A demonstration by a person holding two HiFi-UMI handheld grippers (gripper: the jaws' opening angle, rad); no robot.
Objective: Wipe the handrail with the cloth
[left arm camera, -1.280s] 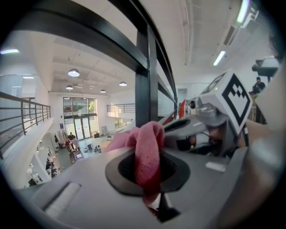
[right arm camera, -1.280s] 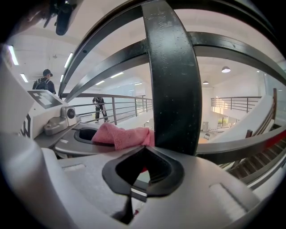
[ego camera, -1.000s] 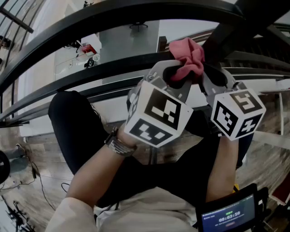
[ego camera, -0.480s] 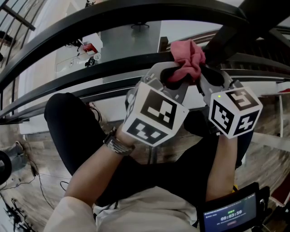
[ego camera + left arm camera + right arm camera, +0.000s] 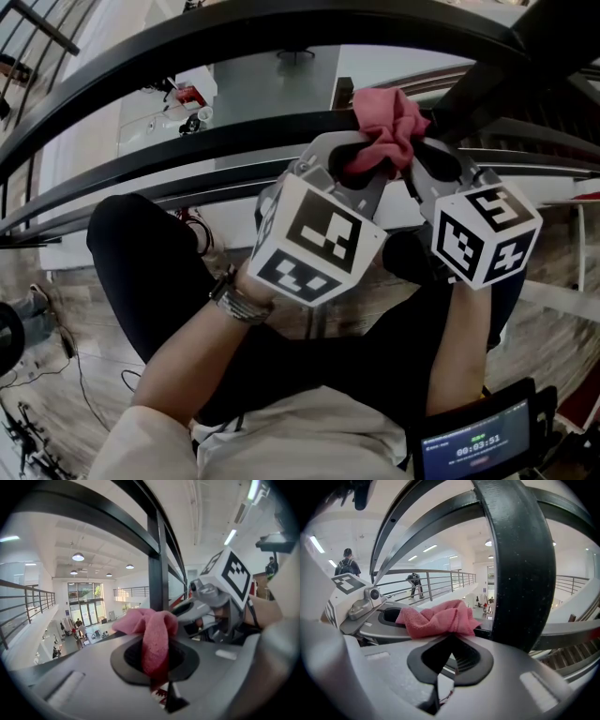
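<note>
A crumpled pink cloth (image 5: pixel 389 124) is bunched against a black handrail bar (image 5: pixel 187 150), beside a thick black post (image 5: pixel 487 70). My left gripper (image 5: pixel 364 161) comes from the left and is shut on the cloth; in the left gripper view the cloth (image 5: pixel 151 632) stands up between its jaws. My right gripper (image 5: pixel 422 152) meets it from the right and is shut on the same cloth (image 5: pixel 438 618), with the post (image 5: pixel 520 559) just past its tip. The two grippers nearly touch.
A second curved black rail (image 5: pixel 234 28) runs above the cloth. Below the railing lies an open hall, with a desk (image 5: pixel 178 103) far down. The person's dark trouser legs (image 5: pixel 150 272) stand behind the rails. A small screen (image 5: pixel 473 441) sits at the lower right.
Both grippers and the cloth stay almost where they were at the rail; only a slight shift of the view shows.
</note>
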